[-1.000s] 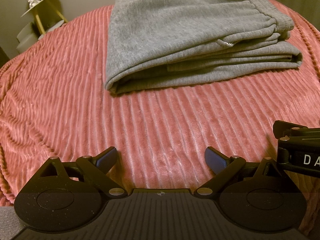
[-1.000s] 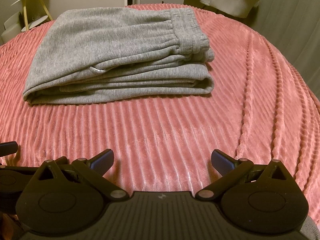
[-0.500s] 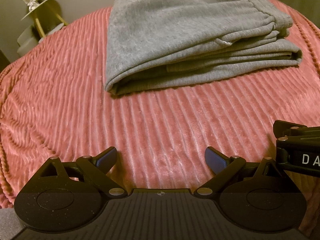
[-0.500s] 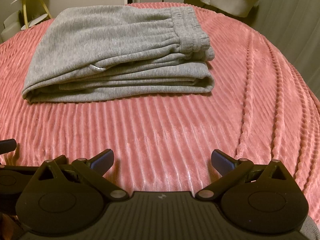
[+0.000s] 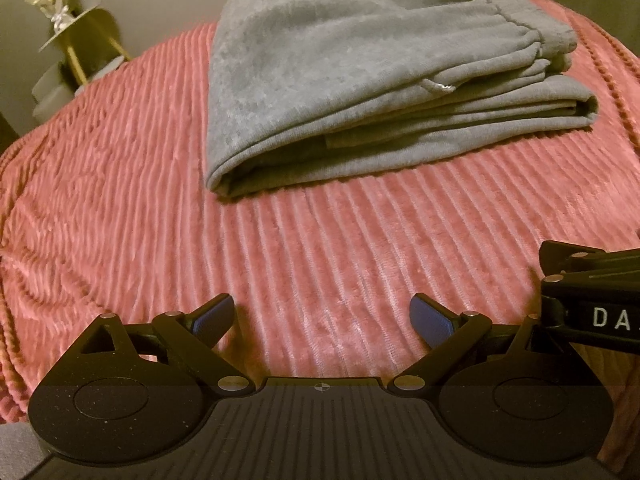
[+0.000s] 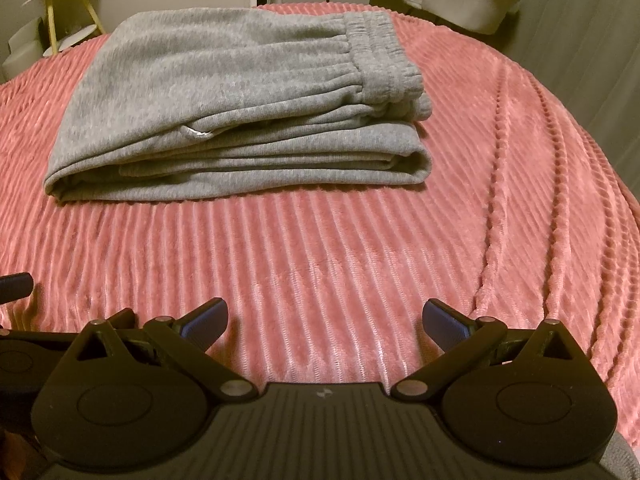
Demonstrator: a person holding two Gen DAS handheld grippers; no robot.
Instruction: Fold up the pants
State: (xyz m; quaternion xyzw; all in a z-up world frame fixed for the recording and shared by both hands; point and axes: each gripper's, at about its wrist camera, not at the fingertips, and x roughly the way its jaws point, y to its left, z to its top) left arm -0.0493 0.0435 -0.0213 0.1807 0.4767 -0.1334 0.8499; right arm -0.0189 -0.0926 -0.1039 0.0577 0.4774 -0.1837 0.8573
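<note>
Above pink blanket (image 6: 320, 248): left gripper (image 5: 322, 312), right gripper (image 6: 324, 316) level, jaws wide, empty (folded pants (image 6: 240, 112) well ahead).

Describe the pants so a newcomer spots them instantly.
A ribbed pink blanket covers the bed. On its far half lies a folded stack of grey sweatpants, gathered elastic waistband at the right end. It is the only grey fabric on the pink surface, ahead of both open hand-held grippers.
</note>
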